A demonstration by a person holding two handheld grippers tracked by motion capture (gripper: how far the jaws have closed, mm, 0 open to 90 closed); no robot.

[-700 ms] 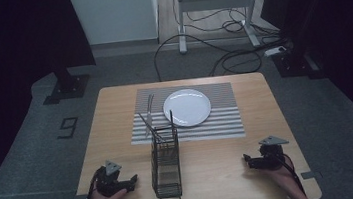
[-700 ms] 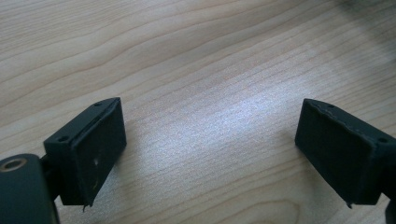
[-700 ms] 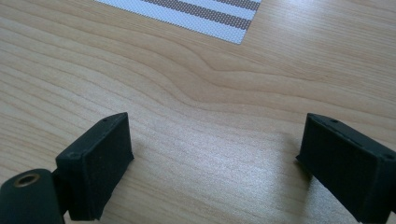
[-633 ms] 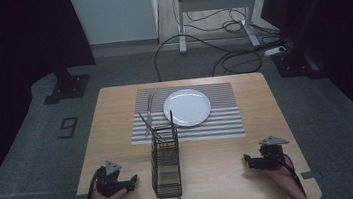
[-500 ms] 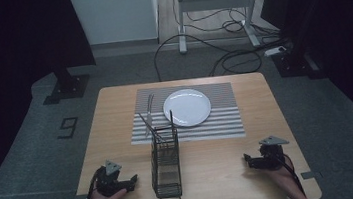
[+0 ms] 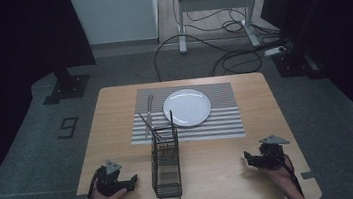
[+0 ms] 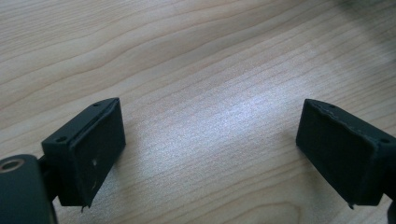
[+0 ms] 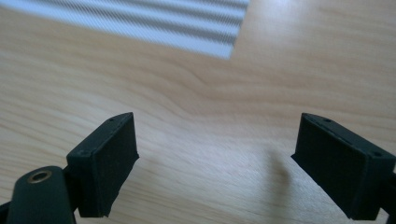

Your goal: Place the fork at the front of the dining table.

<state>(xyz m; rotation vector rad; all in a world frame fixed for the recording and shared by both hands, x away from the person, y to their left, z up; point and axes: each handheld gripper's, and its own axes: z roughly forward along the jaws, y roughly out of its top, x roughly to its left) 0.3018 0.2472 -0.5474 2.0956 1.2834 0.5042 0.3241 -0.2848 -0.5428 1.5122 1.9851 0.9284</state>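
Only legible writing: floor marker reading "9".

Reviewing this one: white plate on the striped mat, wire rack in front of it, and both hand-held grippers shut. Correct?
Not quite: the left hand-held gripper and the right hand-held gripper are both open over bare wood, as each gripper view shows. The plate, striped mat and wire rack are as stated.

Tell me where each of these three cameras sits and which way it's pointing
High view: above the person's side, looking forward and down on the table, plate and wire rack; both hands show, with the left claw and right claw.
Left gripper view: on the left claw, aimed down at bare wood between its open jaws.
Right gripper view: on the right claw, facing the striped mat corner; jaws open.
Shared: the wooden tabletop in all; the mat in high and right.
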